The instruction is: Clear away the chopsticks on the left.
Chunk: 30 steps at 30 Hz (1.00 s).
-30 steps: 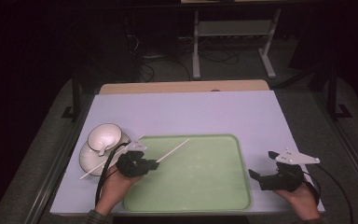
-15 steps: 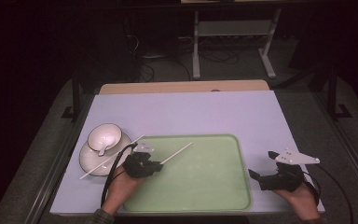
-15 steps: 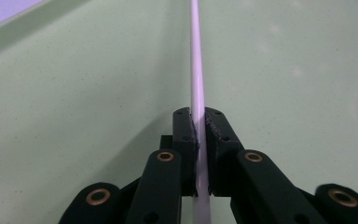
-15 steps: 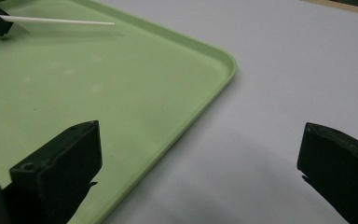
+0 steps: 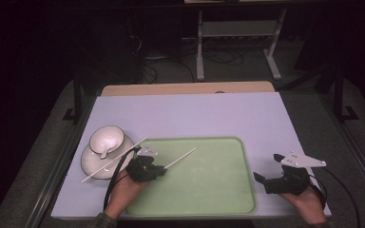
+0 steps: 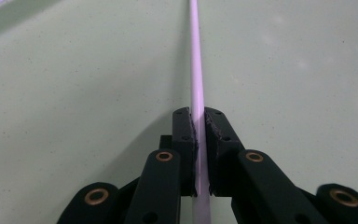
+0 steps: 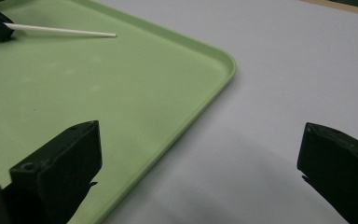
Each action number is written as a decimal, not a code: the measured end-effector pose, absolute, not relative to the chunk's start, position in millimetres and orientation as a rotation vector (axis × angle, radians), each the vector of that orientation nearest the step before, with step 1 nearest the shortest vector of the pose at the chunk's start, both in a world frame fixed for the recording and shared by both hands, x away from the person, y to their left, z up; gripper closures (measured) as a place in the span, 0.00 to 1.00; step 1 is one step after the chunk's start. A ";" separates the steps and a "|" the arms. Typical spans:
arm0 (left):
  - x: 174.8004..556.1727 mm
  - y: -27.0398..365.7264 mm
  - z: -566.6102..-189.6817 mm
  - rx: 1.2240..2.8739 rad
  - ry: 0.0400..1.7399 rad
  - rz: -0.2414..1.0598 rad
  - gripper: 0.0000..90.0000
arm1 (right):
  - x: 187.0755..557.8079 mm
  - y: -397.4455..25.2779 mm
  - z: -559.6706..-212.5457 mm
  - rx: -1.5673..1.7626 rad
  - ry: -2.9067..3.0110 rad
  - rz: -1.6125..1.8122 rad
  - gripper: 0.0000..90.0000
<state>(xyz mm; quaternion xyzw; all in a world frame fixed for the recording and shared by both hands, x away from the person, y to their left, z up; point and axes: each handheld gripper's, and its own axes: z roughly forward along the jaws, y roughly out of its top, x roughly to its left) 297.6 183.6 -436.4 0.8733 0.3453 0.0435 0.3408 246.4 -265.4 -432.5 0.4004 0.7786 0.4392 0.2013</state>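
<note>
From the high view, the left gripper (image 5: 158,169) sits over the near-left part of the pale green, round-cornered plastic tray (image 5: 218,199), pinching a slim white chopstick (image 5: 180,158) whose free end points up and to the right above the tray's floor. A second white chopstick (image 5: 111,161) lies across the white ceramic plate (image 5: 88,164), just beside the small white bowl (image 5: 105,138) that stands on it. Compared with a second ago, the left gripper and its stick have shifted rightward, away from the plate and further in over the tray (a small move, but a telling one): the stick is being carried in, and I judge that setting it down on the tray comes next, with the other stick left to fetch. The right gripper (image 5: 265,179) hangs just off the tray's right edge, above the lavender table covering (image 5: 185,114), much where it was.

In the left gripper view, the two black jaws are pressed against the chopstick (image 6: 196,70) from both sides, and the stick runs straight ahead over the tray's green floor (image 6: 74,93).

In the right gripper view, the right gripper's (image 7: 200,163) jaws are spread wide with nothing between them, straddling the tray's rim (image 7: 223,58); far off, the chopstick's tip (image 7: 74,31) juts over the tray from the other gripper.
</note>
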 end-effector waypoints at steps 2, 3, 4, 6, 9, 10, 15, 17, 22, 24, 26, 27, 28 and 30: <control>297.6 183.6 -436.3 2.272 0.899 0.113 0.92 | 246.3 -265.2 -432.4 1.119 2.174 1.226 0.00; 297.7 183.7 -436.4 2.272 0.897 0.110 0.92 | 246.3 -265.3 -432.3 1.119 2.173 1.227 0.00; 297.7 183.8 -436.4 2.270 0.898 0.107 0.91 | 246.2 -265.5 -432.2 1.120 2.173 1.227 0.00; 298.0 184.0 -436.4 2.268 0.897 0.103 0.91 | 246.1 -265.6 -432.1 1.121 2.172 1.227 0.00; 298.2 185.2 -434.7 2.259 0.894 0.098 0.86 | 246.0 -265.9 -431.9 1.119 2.169 1.227 0.00; 298.7 186.2 -433.4 2.251 0.889 0.093 0.85 | 245.9 -266.0 -431.9 1.120 2.170 1.228 0.00; 301.9 186.8 -424.7 2.230 0.848 0.089 0.82 | 245.8 -266.3 -431.9 1.121 2.167 1.230 0.00; 303.3 186.1 -423.4 2.227 0.832 0.074 0.83 | 245.9 -266.6 -431.7 1.123 2.164 1.230 0.00; 311.9 181.5 -419.2 2.206 0.774 0.056 0.93 | 246.0 -266.3 -431.6 1.123 2.164 1.228 0.00; 316.4 177.9 -417.6 2.210 0.749 0.062 0.94 | 245.8 -266.2 -431.6 1.124 2.165 1.228 0.00; 321.0 173.7 -416.6 2.218 0.728 0.051 0.98 | 245.8 -266.3 -431.8 1.122 2.168 1.228 0.00; 323.1 171.4 -415.9 2.219 0.720 0.053 1.00 | 245.8 -266.3 -431.9 1.122 2.168 1.227 0.00; 325.2 169.0 -415.0 2.223 0.715 0.055 1.00 | 245.7 -266.3 -431.9 1.121 2.169 1.229 0.00; 330.0 163.3 -413.3 2.224 0.695 0.056 1.00 | 245.5 -266.2 -431.9 1.117 2.169 1.230 0.00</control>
